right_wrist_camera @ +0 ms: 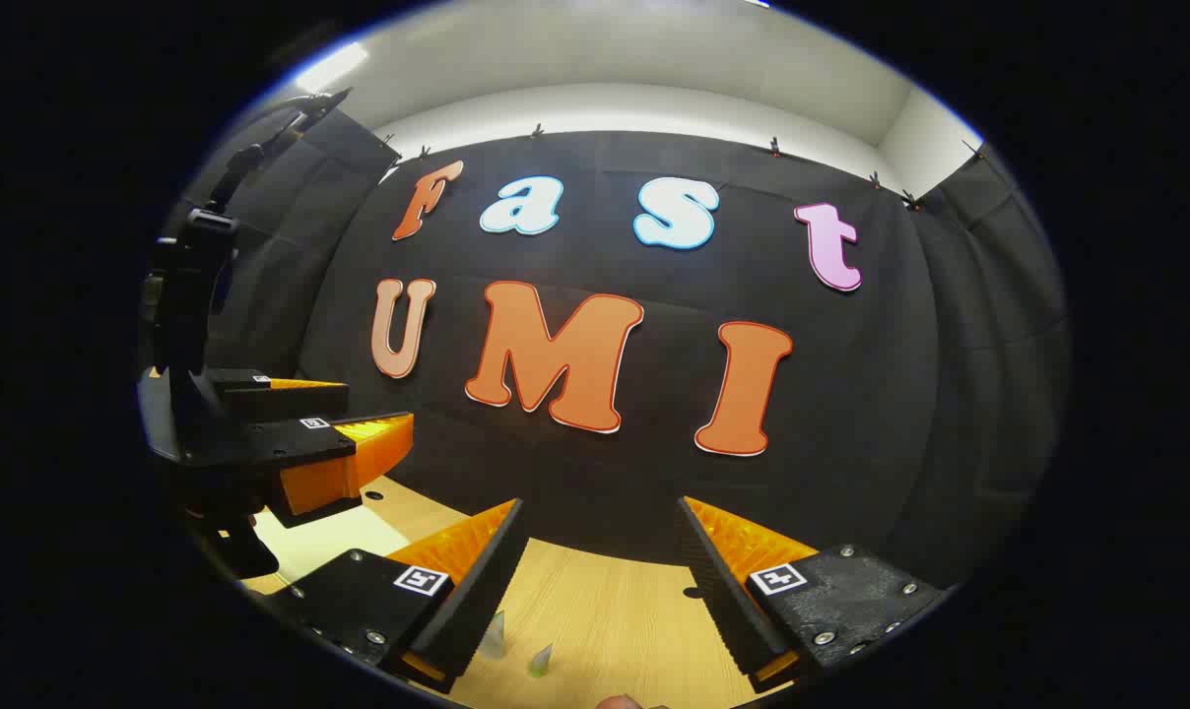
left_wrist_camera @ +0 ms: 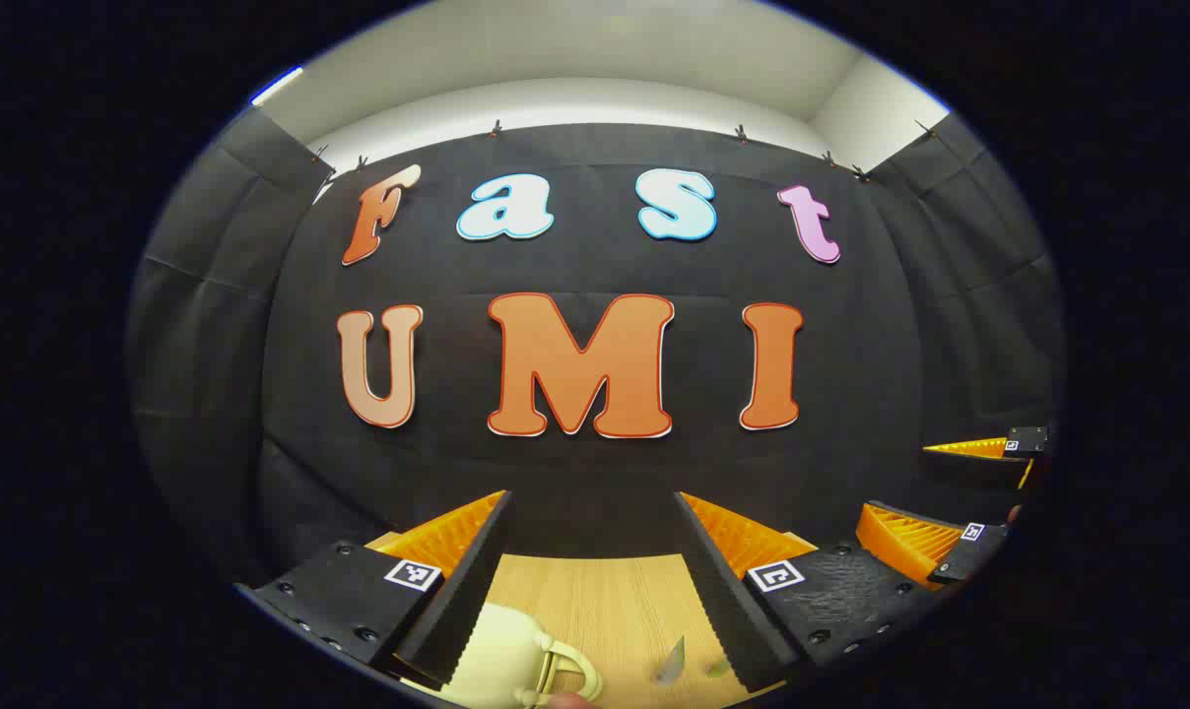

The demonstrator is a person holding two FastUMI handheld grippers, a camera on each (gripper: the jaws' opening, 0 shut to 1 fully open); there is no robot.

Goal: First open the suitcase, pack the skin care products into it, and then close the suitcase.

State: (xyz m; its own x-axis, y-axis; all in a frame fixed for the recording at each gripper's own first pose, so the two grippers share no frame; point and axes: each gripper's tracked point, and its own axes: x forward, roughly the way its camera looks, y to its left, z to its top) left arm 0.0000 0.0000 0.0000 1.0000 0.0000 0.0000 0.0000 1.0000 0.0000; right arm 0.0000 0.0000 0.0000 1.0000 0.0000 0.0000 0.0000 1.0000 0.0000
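In the left gripper view, my left gripper stands open above the wooden table, nothing between its fingers. A cream suitcase with a looped handle lies low under its left finger, closed as far as I can see. Tips of two small skin care products poke up beside it. My right gripper is open too, over bare table. The products' tips show by its left finger, and the suitcase lies to the left. The left gripper hovers over that suitcase.
The black cloth wall closes off the back, close behind the table's far edge. In the left gripper view the right gripper is far right, also raised. A small dark hole marks the table top.
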